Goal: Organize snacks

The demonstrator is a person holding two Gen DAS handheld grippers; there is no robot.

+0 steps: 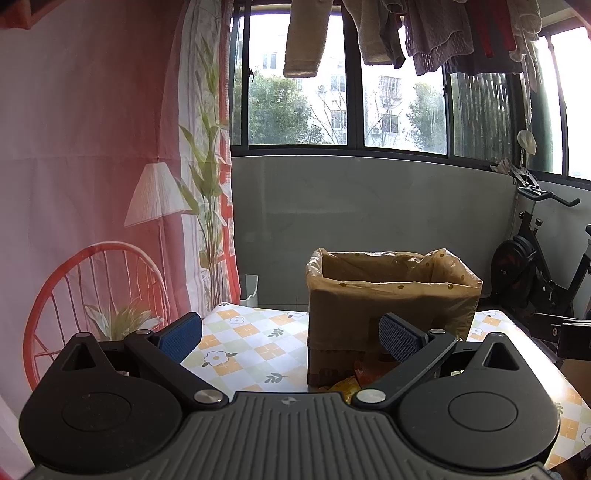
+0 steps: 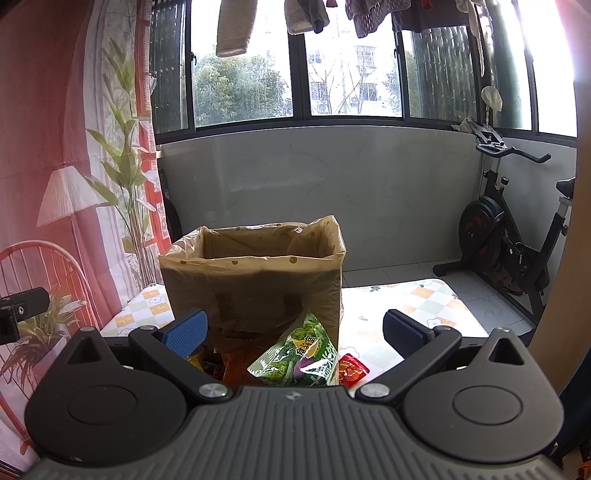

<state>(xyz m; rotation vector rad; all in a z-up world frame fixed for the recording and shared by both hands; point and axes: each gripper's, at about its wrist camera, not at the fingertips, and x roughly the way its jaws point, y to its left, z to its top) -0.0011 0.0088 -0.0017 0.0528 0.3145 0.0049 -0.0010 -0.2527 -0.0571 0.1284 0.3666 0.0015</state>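
Observation:
A cardboard box lined with a dotted plastic bag (image 1: 391, 295) stands on the flower-patterned tablecloth (image 1: 251, 343); it also shows in the right wrist view (image 2: 255, 280). Snack packets lie at its near foot: a green vegetable-print packet (image 2: 299, 354), a small red packet (image 2: 351, 369), and orange and yellow packets (image 1: 351, 380) partly hidden by the gripper body. My left gripper (image 1: 291, 338) is open and empty, short of the box. My right gripper (image 2: 293, 334) is open and empty, with the green packet between its fingers' line of sight.
An exercise bike (image 2: 509, 229) stands on the floor to the right of the table. A printed curtain (image 1: 92, 184) hangs on the left. Clothes (image 1: 424, 33) hang above the window. The table's right edge (image 2: 461, 299) is close to the box.

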